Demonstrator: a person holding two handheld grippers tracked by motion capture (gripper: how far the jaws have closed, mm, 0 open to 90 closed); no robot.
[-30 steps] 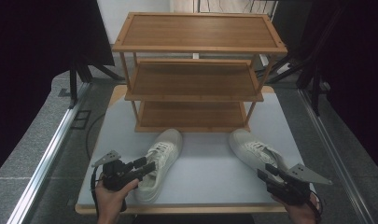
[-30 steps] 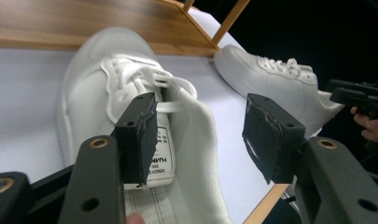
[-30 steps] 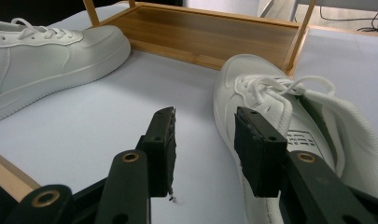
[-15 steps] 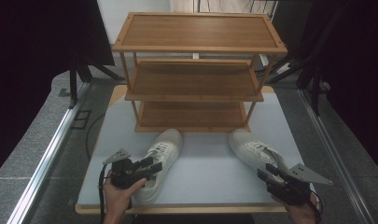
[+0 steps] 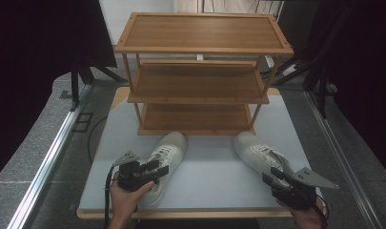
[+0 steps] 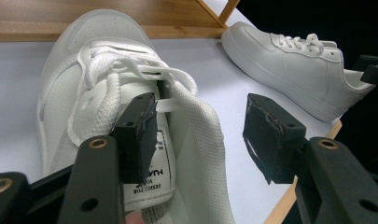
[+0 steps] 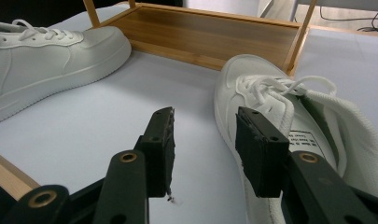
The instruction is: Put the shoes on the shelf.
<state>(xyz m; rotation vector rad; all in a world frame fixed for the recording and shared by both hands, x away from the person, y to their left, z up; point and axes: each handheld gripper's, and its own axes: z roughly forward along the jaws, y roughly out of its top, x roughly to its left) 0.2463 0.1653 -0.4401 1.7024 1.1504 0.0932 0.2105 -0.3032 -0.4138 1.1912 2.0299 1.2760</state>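
Note:
Two white lace-up sneakers lie on the pale table in front of a wooden rack. The left sneaker (image 5: 166, 156) (image 6: 98, 93) points toward the rack. My left gripper (image 5: 156, 171) (image 6: 203, 135) is open at its heel: one jaw hangs inside the shoe's mouth over the printed tongue label, the other outside, with the padded collar between them untouched. The right sneaker (image 5: 259, 153) (image 7: 270, 100) lies angled. My right gripper (image 5: 272, 177) (image 7: 204, 149) stands open by that shoe's inner side, one jaw at its edge, the other over bare table.
The three-tier wooden shoe rack (image 5: 200, 71) stands at the back of the table, its bottom shelf (image 7: 210, 32) bare and just beyond both toes. The table's wooden front edge (image 5: 200, 213) runs close under both hands. Dark stands flank the table.
My left gripper has shifted slightly right, onto the left sneaker's heel opening. The right gripper and both sneakers have stayed where they were.

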